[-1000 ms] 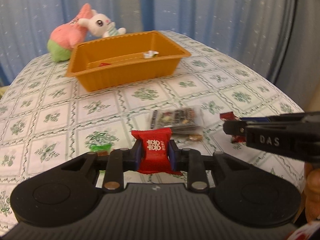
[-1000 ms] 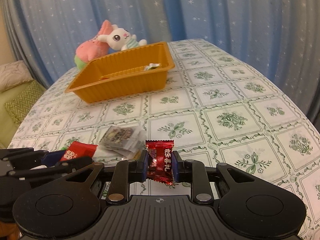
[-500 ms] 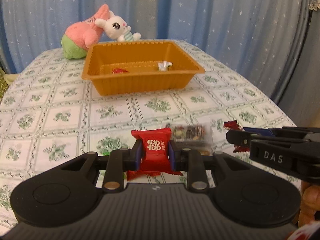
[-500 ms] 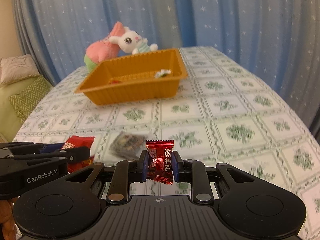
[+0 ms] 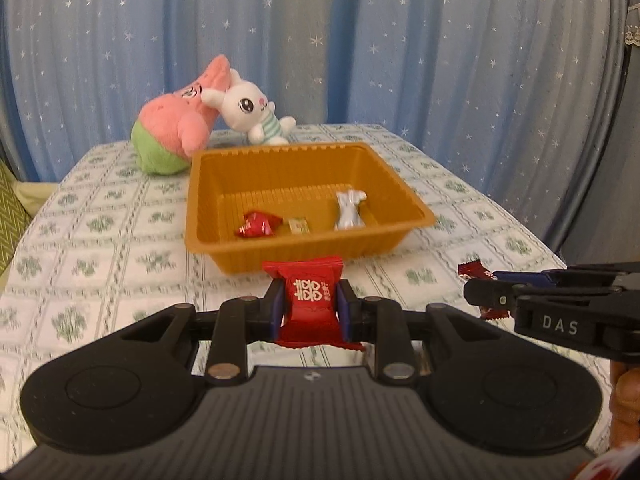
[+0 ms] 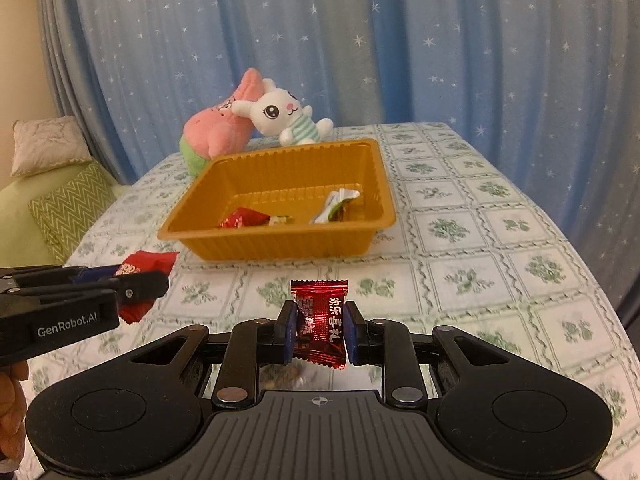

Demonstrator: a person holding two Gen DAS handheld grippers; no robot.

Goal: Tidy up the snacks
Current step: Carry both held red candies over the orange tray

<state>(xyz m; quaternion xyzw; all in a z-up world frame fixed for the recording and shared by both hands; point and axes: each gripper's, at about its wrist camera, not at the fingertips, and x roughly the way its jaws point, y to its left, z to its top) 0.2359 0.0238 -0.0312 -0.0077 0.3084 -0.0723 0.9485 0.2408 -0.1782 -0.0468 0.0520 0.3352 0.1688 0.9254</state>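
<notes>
Orange ribbed plastic forms the rectangular tray (image 5: 224, 216), the landmark on the desk (image 5: 100, 240), whose cloth is printed with green floral squares. Inside the tray lie 3 small sweets: a crinkled red foil one (image 5: 258, 225) toward its left, a tiny pale square one (image 5: 298, 225) in the middle, and a twisted silvery wrapper (image 5: 350, 210) toward its right. Behind the tray sit 2 soft plush toys, a pink and green star (image 5: 172, 140) and a white rabbit (image 5: 250, 112), against a blue star-speckled curtain (image 5: 400, 60).

In front of the tray, off the desk, the left hand-held gripper (image 5: 310, 308) is clamped tight on a matte red pillow-shaped candy packet (image 5: 310, 300) with white characters, its blue pads pressing both sides. Beside it, also on the near side of the tray, the right hand-held gripper (image 6: 320, 328) is pinched on a glossy dark red foil candy (image 6: 322, 320) with crimped, serrated ends.
</notes>
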